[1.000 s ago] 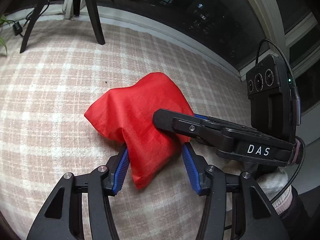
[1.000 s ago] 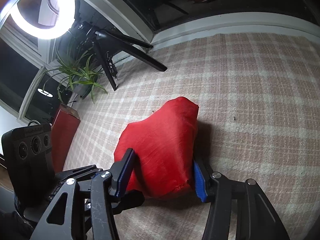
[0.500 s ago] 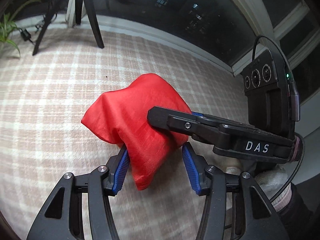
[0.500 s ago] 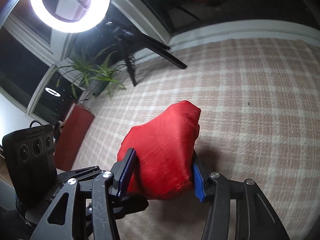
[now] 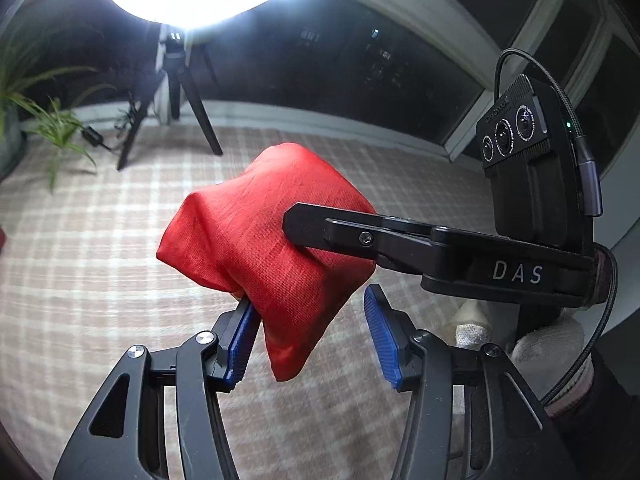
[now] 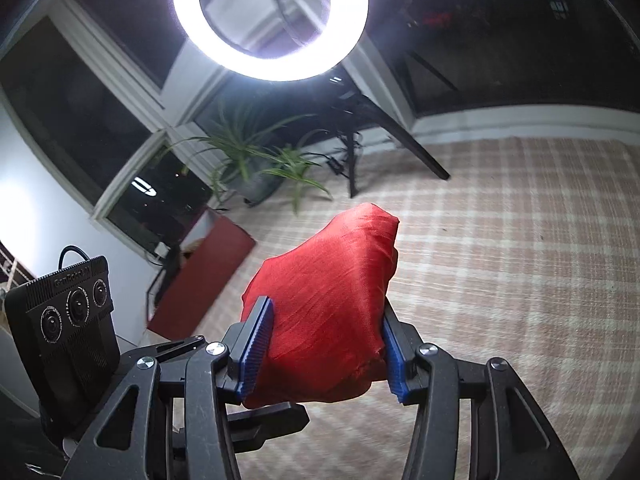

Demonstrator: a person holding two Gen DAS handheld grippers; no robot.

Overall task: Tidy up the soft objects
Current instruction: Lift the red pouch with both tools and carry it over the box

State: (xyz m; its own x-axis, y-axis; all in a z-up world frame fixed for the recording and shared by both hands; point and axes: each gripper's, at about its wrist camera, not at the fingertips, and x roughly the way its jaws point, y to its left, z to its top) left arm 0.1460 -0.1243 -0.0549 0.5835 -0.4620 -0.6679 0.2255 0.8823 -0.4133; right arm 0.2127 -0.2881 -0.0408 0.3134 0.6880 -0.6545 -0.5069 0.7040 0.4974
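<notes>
A red soft cushion (image 5: pixel 264 248) hangs in the air above a checked rug (image 5: pixel 80 280). My right gripper (image 6: pixel 326 350) is shut on the red cushion (image 6: pixel 332 300), its blue pads pressing both sides. In the left wrist view the right gripper (image 5: pixel 332 232) comes in from the right and clamps the cushion. My left gripper (image 5: pixel 312 340) is open; its left pad touches the cushion's lower corner and its right pad stands apart from the cloth.
A bright ring light (image 6: pixel 272 20) on a black tripod (image 5: pixel 176 112) stands at the rug's far edge by dark windows. A green plant (image 6: pixel 256 160) and a dark red box (image 6: pixel 204 276) stand at the left.
The right gripper has lifted the red cushion off the rug and both views have tilted upward, bringing the ring light into view. The left gripper has risen along with it, still open.
</notes>
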